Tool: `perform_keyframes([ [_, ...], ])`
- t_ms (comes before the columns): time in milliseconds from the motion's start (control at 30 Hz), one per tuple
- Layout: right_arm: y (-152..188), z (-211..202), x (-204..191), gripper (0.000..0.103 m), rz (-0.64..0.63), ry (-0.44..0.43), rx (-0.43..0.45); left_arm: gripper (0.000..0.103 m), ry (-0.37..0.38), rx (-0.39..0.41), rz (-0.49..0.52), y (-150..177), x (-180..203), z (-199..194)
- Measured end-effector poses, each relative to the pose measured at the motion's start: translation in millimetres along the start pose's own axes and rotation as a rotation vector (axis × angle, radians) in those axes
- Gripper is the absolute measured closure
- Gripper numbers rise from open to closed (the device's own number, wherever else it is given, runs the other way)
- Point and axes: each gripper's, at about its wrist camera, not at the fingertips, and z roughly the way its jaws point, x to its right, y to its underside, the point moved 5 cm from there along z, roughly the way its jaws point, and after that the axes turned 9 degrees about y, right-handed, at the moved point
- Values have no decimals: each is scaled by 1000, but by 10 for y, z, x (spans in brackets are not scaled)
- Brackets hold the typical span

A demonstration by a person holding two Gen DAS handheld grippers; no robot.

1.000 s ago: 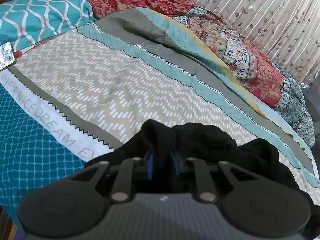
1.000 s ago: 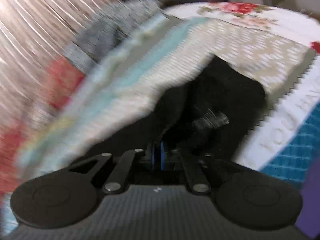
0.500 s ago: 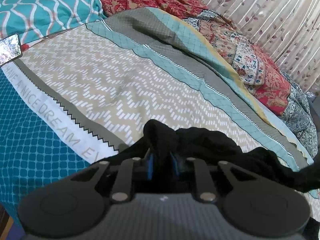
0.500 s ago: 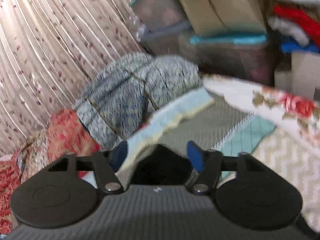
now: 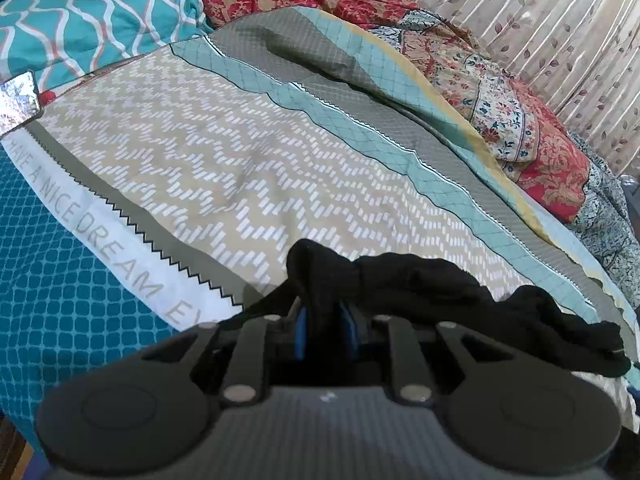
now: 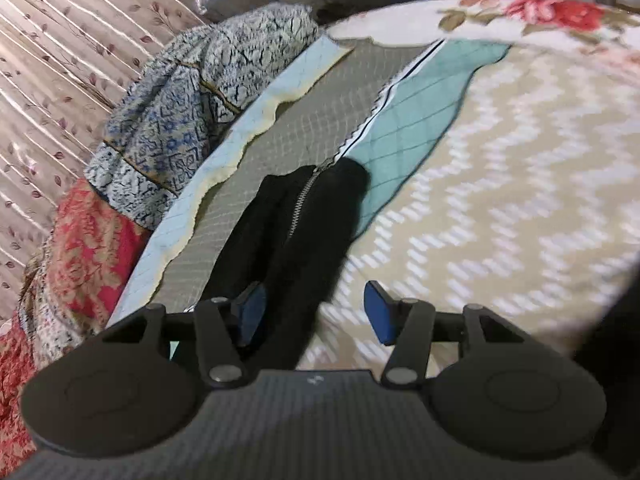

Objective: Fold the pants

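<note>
The black pants (image 5: 420,284) lie bunched on the patterned bedsheet (image 5: 224,160). My left gripper (image 5: 325,330) is shut on a fold of the pants, black cloth pinched between its blue pads (image 5: 301,332). The rest of the pants trails off to the right. In the right wrist view the pants (image 6: 304,216) show a metal zipper (image 6: 302,200) and lie on the sheet (image 6: 500,184). My right gripper (image 6: 314,314) is open over this end, cloth lying between its blue pads (image 6: 378,312), not pinched.
A teal patterned pillow (image 5: 88,28) and a phone (image 5: 16,102) lie at the far left. Red floral bedding (image 5: 532,144) and a blue-white quilt (image 6: 192,120) are piled along the curtain side. Boxes stand beyond the bed's end.
My right gripper went from shut on the pants to open and let them go, then swung down over the zipper end. My left gripper kept its hold and shifted slightly.
</note>
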Motion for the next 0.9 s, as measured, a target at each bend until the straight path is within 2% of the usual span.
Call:
perform_keyframes([
  [33, -7, 87, -21, 53, -1, 10, -8, 85, -9, -1, 9, -5, 19, 1],
  [100, 2, 307, -63, 75, 8, 44, -38, 85, -27, -3, 23, -14, 54, 2],
  [133, 8, 384, -64, 93, 25, 51, -45, 85, -36, -3, 30, -20, 65, 6],
  [233, -55, 325, -23, 94, 89, 22, -31, 87, -53, 8, 39, -53, 112, -13],
  [300, -167, 34, -37, 96, 128, -82, 29, 88, -50, 30, 38, -90, 135, -47],
  [400, -396, -581, -156, 96, 114, -226, 103, 89, -22, 60, 19, -172, 150, -100],
  [467, -573, -1113, -290, 96, 77, -312, 188, 89, 5, 81, 5, -230, 170, -147],
  [600, -837, -1959, -557, 96, 27, -422, 364, 90, 36, 122, 1, -309, 202, -221],
  [667, -909, -2169, -671, 96, -2, -424, 418, 90, 43, 132, -11, -347, 181, -217],
  [767, -968, -2112, -847, 96, -66, -359, 435, 90, 53, 137, -68, -438, 106, -150],
  [867, -978, -1537, -1027, 93, -177, -200, 414, 90, 35, 145, -88, -545, 68, 50],
  [900, -948, -1249, -1044, 89, -237, -133, 371, 90, 14, 146, -77, -565, 65, 138],
])
